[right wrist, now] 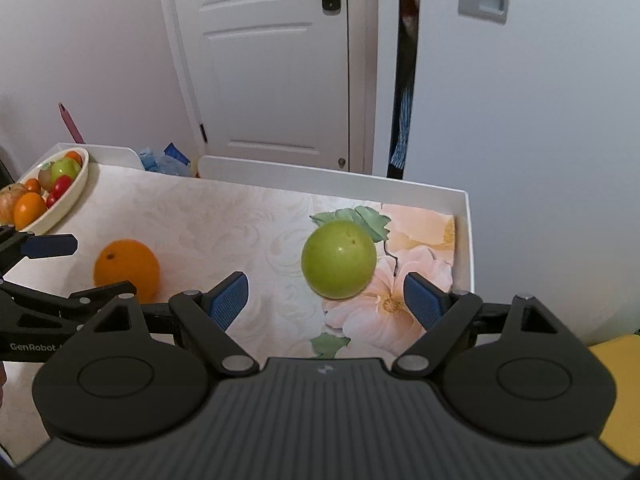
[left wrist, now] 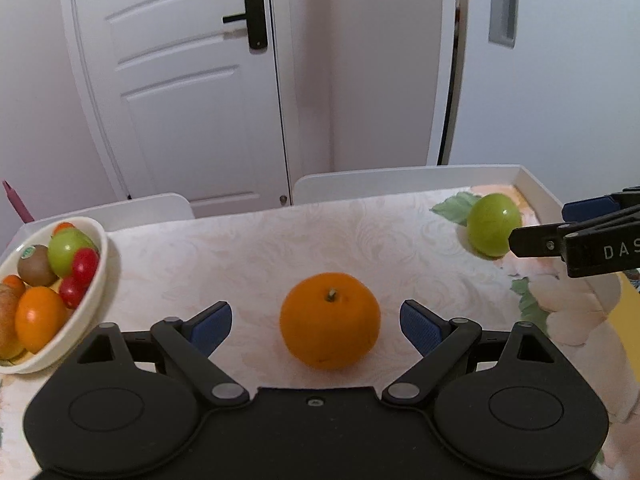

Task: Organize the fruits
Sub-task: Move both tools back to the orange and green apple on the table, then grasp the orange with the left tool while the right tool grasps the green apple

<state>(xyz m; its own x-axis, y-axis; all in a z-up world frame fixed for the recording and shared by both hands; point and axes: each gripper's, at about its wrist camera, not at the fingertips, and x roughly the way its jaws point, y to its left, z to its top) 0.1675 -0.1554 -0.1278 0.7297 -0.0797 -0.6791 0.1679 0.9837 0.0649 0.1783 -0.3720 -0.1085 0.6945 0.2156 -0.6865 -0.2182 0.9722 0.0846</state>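
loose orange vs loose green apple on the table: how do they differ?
Colour: the orange is deep orange with a dark stem nub on top; the green apple is glossy yellow-green.
Place: the orange lies on the pale part of the tablecloth, nearer the fruit bowl; the green apple lies on the flower print by the far corner.
Gripper: the left gripper frames the orange, the right gripper the green apple.
Shared: both round, loose, outside the bowl, ungripped.

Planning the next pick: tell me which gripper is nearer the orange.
Left. The left gripper is open, its fingers flanking the orange; the right gripper faces the green apple.
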